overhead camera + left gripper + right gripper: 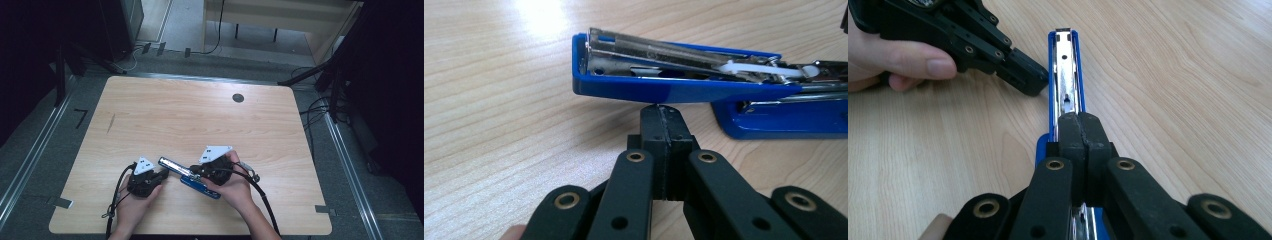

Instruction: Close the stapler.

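- Stapler point(189, 176), blue, swung open, low centre of the high view, lying on the wooden table point(200, 115) between my two hands.
- Its metal magazine arm point(171, 164) sticks out toward the left of that frame; the blue base point(201, 187) lies below and right of it, at an angle.
- My left gripper point(660, 111): jaws pressed together, nothing between them. In the left gripper view the closed tip sits right at the underside of the blue top cover point(674, 91), mid-frame; it looks like contact, but I cannot be sure.
- My right gripper point(1081, 120): jaws together as well, empty. In the right gripper view the closed tip lies over the shiny staple channel point(1068, 75), which runs up the middle of the frame.
- Left gripper also shows in the upper left of the right gripper view, beside the stapler's front end.
- Step in hand, as I judge it: working the opened stapler with two closed tips, one propping from the side, one bearing on the channel. Likely closing or steadying it.
- Next move calls for a light, even push along the arm; a closed tip can skid off smooth metal, so the left must brace the cover.
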